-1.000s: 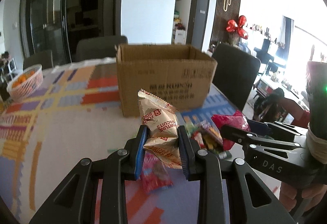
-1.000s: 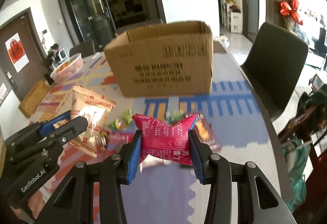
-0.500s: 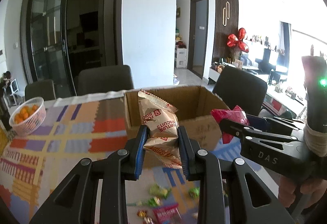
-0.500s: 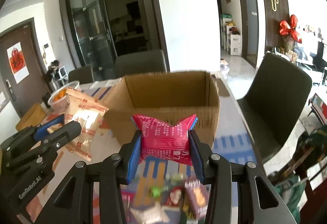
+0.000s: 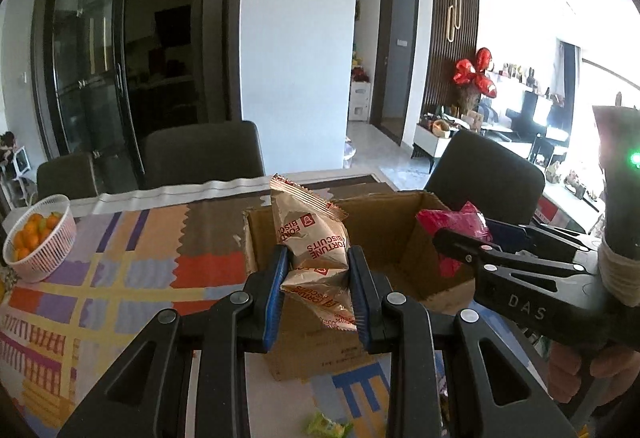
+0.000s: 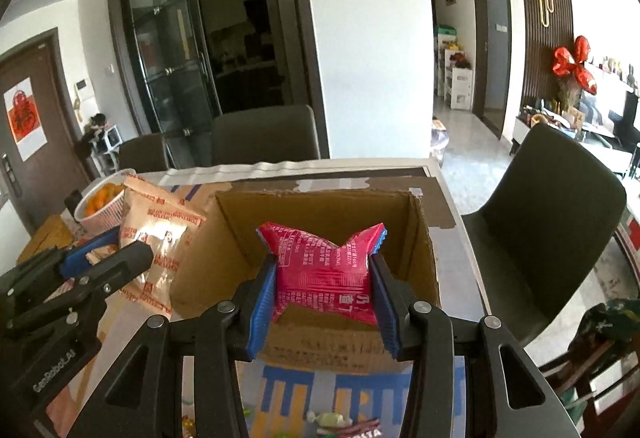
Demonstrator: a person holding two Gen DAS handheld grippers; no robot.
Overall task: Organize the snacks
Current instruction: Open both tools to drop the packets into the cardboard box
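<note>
My left gripper is shut on a tan fortune biscuit packet and holds it in the air over the near left side of the open cardboard box. My right gripper is shut on a red snack packet and holds it above the box's opening. The right gripper with the red packet shows at the right of the left wrist view. The left gripper with the tan packet shows at the left of the right wrist view. Loose sweets lie on the table below.
A white basket of oranges stands at the table's far left. Dark chairs stand behind the table and at its right. A colourful patterned cloth covers the table. A green sweet lies near the front.
Both grippers have risen and moved forward with their packets, from low over the snack pile to above the cardboard box. The box opening now shows from above.
</note>
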